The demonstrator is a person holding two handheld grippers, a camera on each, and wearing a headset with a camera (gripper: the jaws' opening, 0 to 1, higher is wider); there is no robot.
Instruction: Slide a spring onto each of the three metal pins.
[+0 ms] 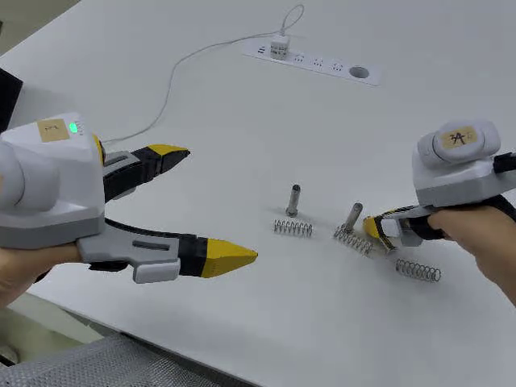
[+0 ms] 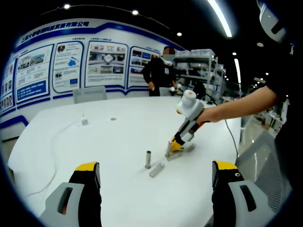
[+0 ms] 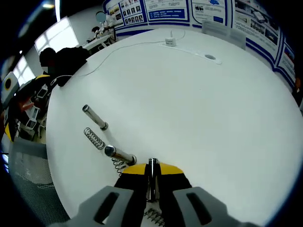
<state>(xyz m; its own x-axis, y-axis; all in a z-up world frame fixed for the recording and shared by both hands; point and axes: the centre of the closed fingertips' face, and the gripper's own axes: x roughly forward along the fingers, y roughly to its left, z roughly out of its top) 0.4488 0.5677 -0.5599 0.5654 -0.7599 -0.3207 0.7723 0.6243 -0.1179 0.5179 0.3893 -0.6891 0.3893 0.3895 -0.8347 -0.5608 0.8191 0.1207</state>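
Left gripper [image 1: 222,203] fingers wide, right gripper [image 1: 372,227] fingers holding a pin [image 3: 152,176], springs [image 1: 292,228] beside other pins [image 1: 294,199] (power strip [image 1: 310,60] beyond)

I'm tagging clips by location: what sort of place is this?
Probably a lab or company demo hall: printed display boards run behind a large white table, with equipment shelves and strip ceiling lights beyond.

My right hand-held gripper [image 1: 375,226] carries a tan sticker [image 1: 459,137] marked "A". The wall banner [image 2: 52,28] is too blurred to read.
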